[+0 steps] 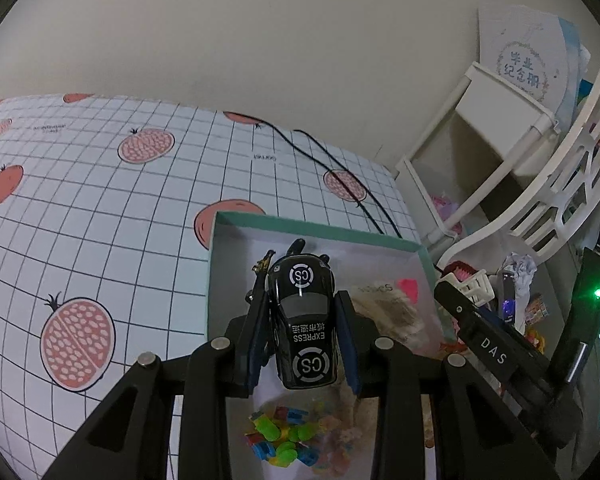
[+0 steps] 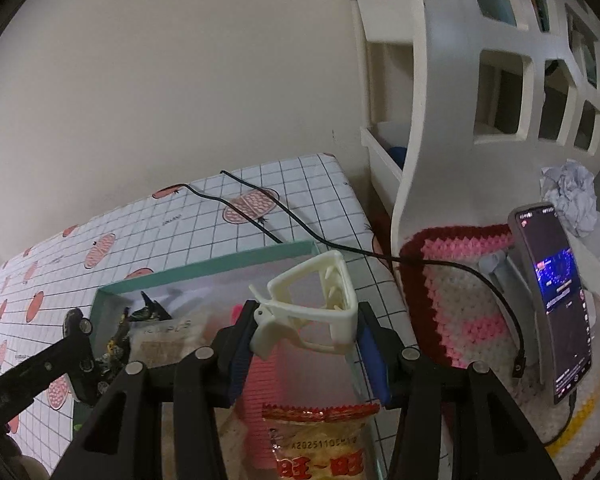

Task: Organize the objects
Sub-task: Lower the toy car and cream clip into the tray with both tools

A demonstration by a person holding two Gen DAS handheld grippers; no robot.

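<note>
We are at the drop-in step: our left gripper (image 1: pixel 304 320) clamps the small black toy car (image 1: pixel 305 320) and the right gripper (image 2: pixel 304 320) pinches the cream plastic hair claw (image 2: pixel 314 304), both above the teal-rimmed cardboard box (image 1: pixel 320 236) at approx. 12 o'clock, so next we lower and let go.

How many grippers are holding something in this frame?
2: the left gripper clamps a black toy car; the right gripper clamps a cream plastic hair claw clip.
</note>
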